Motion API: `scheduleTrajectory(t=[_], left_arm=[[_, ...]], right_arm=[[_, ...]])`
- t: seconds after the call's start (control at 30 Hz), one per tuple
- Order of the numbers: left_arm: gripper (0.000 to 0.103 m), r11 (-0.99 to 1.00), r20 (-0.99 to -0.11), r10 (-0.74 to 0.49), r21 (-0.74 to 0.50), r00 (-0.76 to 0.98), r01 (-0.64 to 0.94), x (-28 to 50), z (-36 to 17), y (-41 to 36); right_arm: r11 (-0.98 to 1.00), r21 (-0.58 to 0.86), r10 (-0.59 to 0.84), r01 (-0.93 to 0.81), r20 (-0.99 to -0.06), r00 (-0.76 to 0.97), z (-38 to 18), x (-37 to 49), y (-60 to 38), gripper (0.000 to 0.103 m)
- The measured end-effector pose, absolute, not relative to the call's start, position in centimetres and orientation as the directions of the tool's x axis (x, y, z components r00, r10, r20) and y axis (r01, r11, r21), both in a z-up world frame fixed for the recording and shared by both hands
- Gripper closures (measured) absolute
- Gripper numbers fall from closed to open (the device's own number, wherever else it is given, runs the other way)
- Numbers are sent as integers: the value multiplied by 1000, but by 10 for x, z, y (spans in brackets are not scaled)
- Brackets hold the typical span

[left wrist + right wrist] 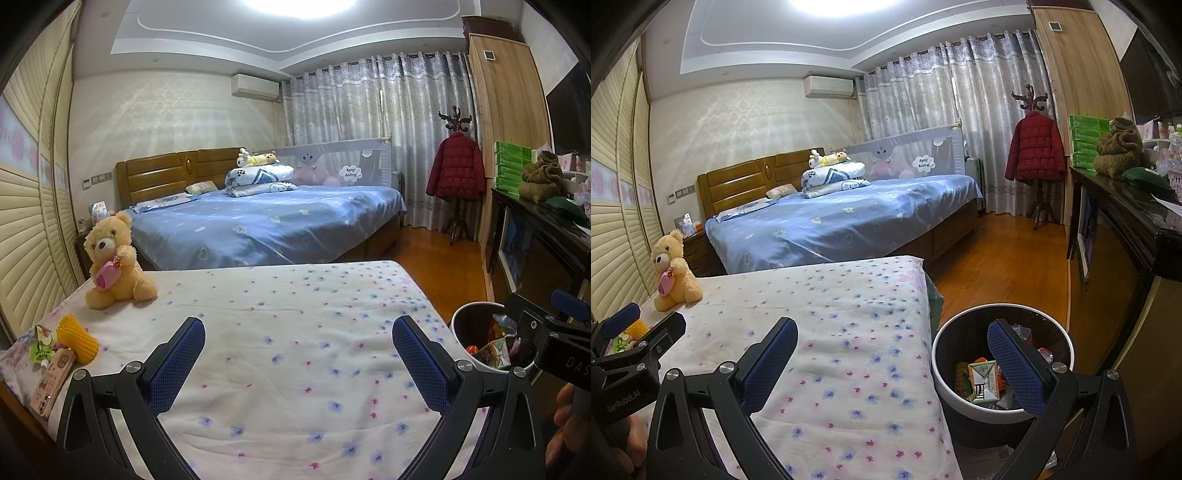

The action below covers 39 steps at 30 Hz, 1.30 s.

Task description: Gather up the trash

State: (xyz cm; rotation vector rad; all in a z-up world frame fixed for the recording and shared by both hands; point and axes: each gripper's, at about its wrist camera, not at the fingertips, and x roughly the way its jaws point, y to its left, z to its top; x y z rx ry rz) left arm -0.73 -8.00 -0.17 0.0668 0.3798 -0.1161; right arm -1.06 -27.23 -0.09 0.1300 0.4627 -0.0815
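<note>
Trash is sitting in two places. One white-rimmed waste bin (1003, 363) is standing on the wooden floor just beside the right edge of the small bed (295, 332), and it is already holding several wrappers and cartons, among them one green-and-white carton (984, 380); the rest are too jumbled to count. Three more pieces are lying together at the left edge of that bed, near its front corner: one yellow foam fruit net (77, 338), one green snack wrapper (40, 347) and one pink flat package (51, 384), touching one another.

One yellow teddy bear (116, 264) is sitting upright near the bed's far left corner, apart from the trash pile.

The left gripper (298, 363) is hovering over the flowered sheet with its two blue-padded fingers spread wide and nothing between them. The right gripper (892, 365) is likewise gaping wide and carrying nothing, its left finger over the bed's right edge and its right finger over the bin's opening.

One larger bed with a blue cover (849, 221) is standing beyond, and one red jacket (1036, 147) is hanging on a coat stand.
</note>
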Motion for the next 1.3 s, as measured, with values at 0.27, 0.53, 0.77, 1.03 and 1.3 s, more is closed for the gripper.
scheduleTrajectory(t=[0.27,0.53,0.77,1.03,1.3], left_arm=[[1,991,-373,-101,44,922,126,-7,-2,-80],[1,990,-369,-103,47,924,130,-6,-2,-80],[1,990,-370,-105,49,923,132,-6,-2,-80],[1,990,-369,-105,48,923,131,-5,-2,-80],[1,991,-373,-104,41,922,128,-3,-2,-76]], right_arm=[[989,104,-50,108,-452,891,-1,-10,-273,0],[988,105,-50,109,-454,890,-2,-10,-274,0],[988,107,-47,107,-455,889,-1,-10,-274,0],[989,107,-44,104,-459,887,-5,-12,-274,0],[990,103,-38,97,-463,886,-7,-14,-271,0]])
